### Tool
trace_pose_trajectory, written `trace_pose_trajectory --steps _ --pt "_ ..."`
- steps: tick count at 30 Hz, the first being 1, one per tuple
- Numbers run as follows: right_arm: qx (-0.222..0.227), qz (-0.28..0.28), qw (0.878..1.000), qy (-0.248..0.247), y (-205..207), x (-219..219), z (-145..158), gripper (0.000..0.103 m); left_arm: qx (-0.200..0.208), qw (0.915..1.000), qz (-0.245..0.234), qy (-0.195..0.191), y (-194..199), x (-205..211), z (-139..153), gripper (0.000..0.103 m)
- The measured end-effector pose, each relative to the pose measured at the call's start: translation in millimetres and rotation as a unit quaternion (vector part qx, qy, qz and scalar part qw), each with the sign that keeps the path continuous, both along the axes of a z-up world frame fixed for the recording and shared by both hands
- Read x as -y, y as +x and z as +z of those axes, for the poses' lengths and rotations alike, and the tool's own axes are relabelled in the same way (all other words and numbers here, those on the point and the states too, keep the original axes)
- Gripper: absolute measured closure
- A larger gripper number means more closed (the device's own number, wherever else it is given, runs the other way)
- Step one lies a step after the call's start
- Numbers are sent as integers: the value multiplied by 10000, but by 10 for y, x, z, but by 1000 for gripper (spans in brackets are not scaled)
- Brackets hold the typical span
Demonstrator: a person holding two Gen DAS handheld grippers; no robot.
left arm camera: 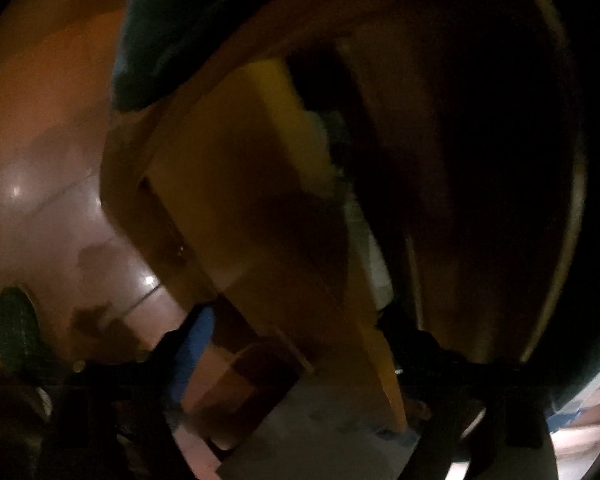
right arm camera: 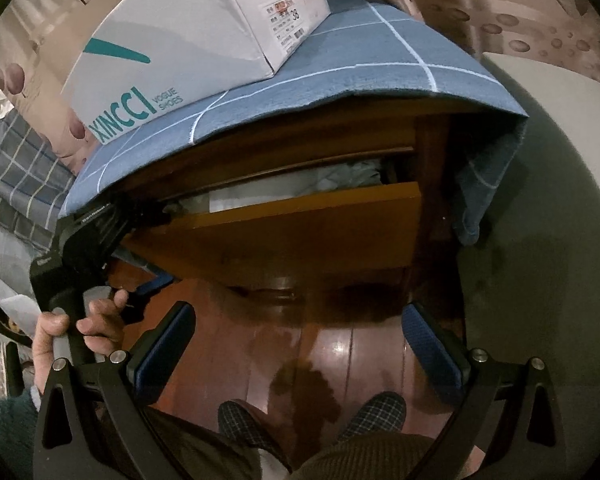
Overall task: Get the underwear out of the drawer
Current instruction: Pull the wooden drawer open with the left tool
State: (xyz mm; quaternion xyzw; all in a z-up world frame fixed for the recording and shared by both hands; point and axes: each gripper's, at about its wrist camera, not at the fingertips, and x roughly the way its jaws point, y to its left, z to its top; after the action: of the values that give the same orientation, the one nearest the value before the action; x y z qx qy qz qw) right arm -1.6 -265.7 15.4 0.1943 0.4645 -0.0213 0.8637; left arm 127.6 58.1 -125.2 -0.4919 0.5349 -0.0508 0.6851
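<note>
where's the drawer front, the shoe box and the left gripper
drawer front (right arm camera: 300,228), right wrist view, middle of the orange-brown panel
shoe box (right arm camera: 168,68), right wrist view, its grey side above the lettering
left gripper (right arm camera: 140,210), right wrist view, between its fingertips at the drawer's left corner

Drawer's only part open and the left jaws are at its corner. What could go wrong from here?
1. The drawer gap is narrow; the left gripper may catch the frame above.
2. The clothes inside are jumbled; it may grab the wrong item.
3. The left wrist view is dark and blurred, so aiming is poor.
</note>
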Motion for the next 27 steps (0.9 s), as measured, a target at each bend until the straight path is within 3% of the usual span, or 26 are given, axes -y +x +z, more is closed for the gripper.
trace_pose_trajectory --steps 3,5,12,15,27 --pt "-15 11 10000 -18 15 -8 6 1 -181 9981 296 -516 -61 -22 -205 2" --pt "-18 0 10000 -22 17 -4 10 1 -291 9969 390 -626 -58 -38 -275 1" --pt "-21 -41 10000 -3 21 10 7 1 -715 9948 541 -474 76 -15 -488 0" --pt "-7 -61 10000 5 10 13 9 1 -865 9943 539 -314 130 -12 -310 0" --pt "3 -74 9999 -74 6 7 21 1 -697 9948 -590 462 191 -5 -261 0"
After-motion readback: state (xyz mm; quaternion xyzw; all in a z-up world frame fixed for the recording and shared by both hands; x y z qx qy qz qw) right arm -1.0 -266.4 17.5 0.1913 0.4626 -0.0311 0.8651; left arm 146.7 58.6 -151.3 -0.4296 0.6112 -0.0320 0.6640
